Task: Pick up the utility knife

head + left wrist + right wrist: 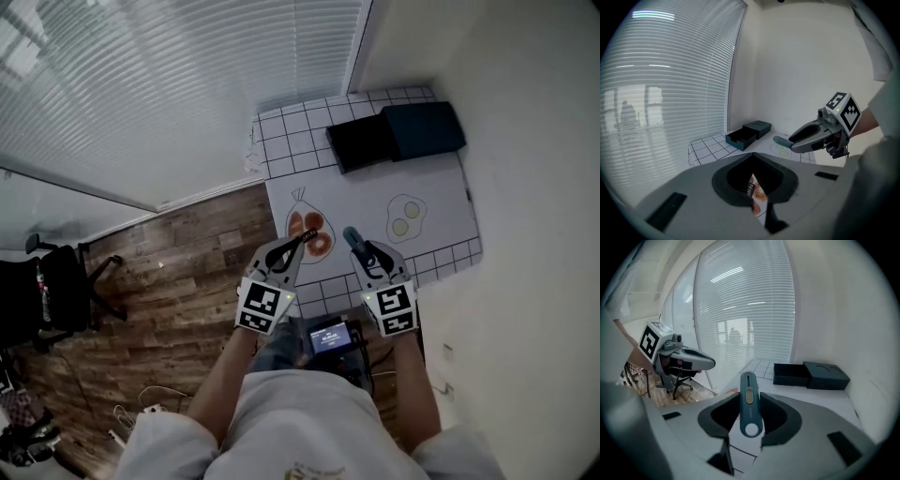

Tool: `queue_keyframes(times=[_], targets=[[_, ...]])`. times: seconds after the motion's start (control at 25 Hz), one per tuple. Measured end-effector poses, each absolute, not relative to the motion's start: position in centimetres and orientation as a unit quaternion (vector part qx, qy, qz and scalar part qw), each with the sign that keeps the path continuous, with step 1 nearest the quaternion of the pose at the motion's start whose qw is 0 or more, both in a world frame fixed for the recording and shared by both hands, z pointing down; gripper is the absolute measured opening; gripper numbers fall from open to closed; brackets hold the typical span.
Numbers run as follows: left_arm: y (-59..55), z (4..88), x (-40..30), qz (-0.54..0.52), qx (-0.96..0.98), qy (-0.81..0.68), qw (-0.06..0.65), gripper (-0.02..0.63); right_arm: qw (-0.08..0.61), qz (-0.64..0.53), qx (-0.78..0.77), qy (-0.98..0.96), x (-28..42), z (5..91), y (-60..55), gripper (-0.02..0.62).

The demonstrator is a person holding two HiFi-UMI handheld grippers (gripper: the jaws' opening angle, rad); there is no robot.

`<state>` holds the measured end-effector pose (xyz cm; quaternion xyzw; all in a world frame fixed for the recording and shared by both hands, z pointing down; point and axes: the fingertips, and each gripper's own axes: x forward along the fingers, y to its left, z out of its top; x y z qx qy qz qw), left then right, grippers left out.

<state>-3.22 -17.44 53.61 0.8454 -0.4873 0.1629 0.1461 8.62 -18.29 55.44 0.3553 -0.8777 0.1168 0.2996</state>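
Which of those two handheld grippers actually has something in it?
The right gripper: the blue utility knife is clamped between its jaws. The left gripper carries nothing; only a printed bread drawing on the table shows past its jaws.

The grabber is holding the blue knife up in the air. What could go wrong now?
1. The right gripper pinches the utility knife near its ring end, so part of it sticks out past the jaws; it might tilt or slip and drop onto the table mat.
2. The left gripper is close beside it; a careless swing could knock the knife loose. Whether a blade is out cannot be seen.
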Motion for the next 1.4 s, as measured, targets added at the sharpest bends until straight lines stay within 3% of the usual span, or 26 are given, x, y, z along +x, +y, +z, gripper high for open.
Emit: queue_keyframes(times=[1.4], targets=[[-19.3, 42.6, -5.0, 0.077, 0.846, -0.525, 0.061, 0.005, 0.177, 0.062, 0.451, -0.873, 9.1, 43.4, -18.6, 0.137]])
